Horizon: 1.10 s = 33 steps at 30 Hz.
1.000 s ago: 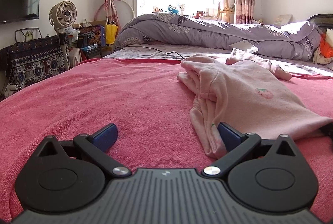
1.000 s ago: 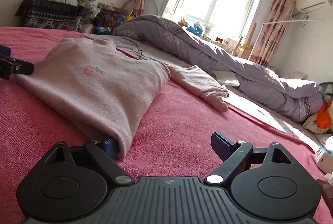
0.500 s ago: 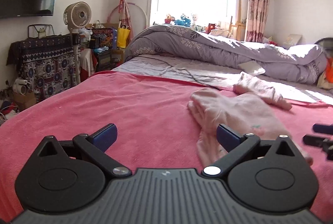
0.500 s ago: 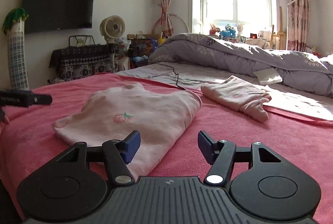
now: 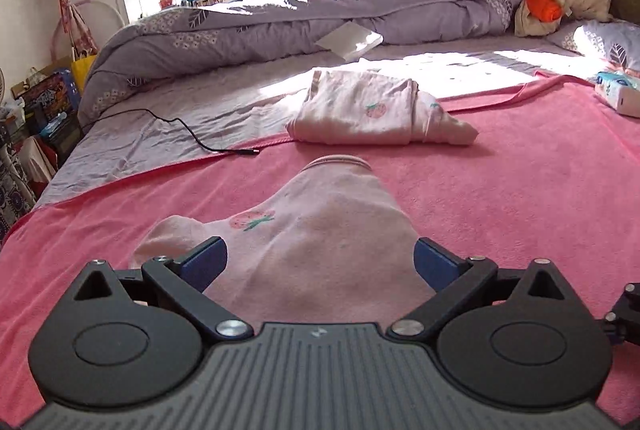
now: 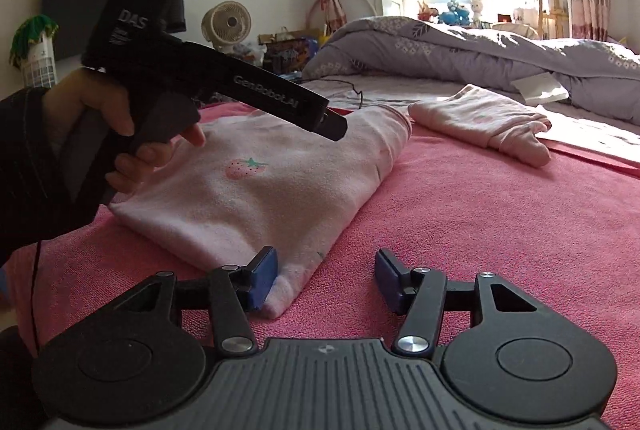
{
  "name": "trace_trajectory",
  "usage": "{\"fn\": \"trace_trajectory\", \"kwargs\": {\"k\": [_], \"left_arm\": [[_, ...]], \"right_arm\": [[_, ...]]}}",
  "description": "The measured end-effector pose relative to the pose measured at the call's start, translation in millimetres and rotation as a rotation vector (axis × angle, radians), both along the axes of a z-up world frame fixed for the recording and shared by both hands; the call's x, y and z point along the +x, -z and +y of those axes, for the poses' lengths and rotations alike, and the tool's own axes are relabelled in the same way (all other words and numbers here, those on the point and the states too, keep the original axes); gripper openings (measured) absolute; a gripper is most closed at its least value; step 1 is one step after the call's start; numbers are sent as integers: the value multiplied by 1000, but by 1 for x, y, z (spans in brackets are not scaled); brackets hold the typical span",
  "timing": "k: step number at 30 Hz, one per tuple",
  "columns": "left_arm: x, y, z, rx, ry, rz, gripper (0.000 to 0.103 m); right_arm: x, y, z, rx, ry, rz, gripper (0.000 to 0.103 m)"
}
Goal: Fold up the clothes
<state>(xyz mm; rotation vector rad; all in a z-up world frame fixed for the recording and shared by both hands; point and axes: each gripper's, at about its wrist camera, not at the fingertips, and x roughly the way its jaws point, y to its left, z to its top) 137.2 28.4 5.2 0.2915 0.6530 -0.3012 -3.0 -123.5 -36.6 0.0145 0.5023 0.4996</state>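
Pink strawberry top (image 6: 256, 186) lies folded flat on the pink blanket (image 6: 500, 230), and everything below is placed relative to it

Left gripper (image 5: 320, 262): directly over the near edge of the top, jaws spread wide, blue pads (image 5: 204, 264) off the cloth on either side with the fabric lying between them, not pinched. In the right wrist view the person's hand (image 6: 120, 126) holds the gripper's handle above the top's left end, with the nose angled down over the strawberry print

Right gripper (image 6: 326, 280): at the top's near corner, jaws about half open after just closing in. Its left pad sits against the folded corner, right pad over bare blanket, nothing clamped

Second folded pink garment (image 5: 372, 114) lies beyond the top, well apart, at the blanket's far edge. Grey duvet (image 5: 320, 18) is heaped further behind. Black cable (image 5: 188, 130) lies on the sheet, beyond and left of the top
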Motion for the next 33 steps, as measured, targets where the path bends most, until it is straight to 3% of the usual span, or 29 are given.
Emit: {"fn": "trace_trajectory", "kwargs": {"k": [2,7,19,23,27,33], "left_arm": [[21,14,-7,32,-5,56,103],[53,17,-1,-70,-67,148,103],[106,24,-12,-27,-254,195,103],[79,7,-9,45,-277,152,103],[30,-11,6,17,-239,110,103],[-53,-25,46,62,-276,20,103]], "right_arm": [[-1,-1,-2,13,0,0,56],[-1,0,-11,79,-12,16,58],[-5,0,-17,138,-53,44,69],[-6,0,-20,157,-77,55,78],[-7,-1,-19,157,-84,54,81],[-10,-2,-14,128,-109,30,92]]}}
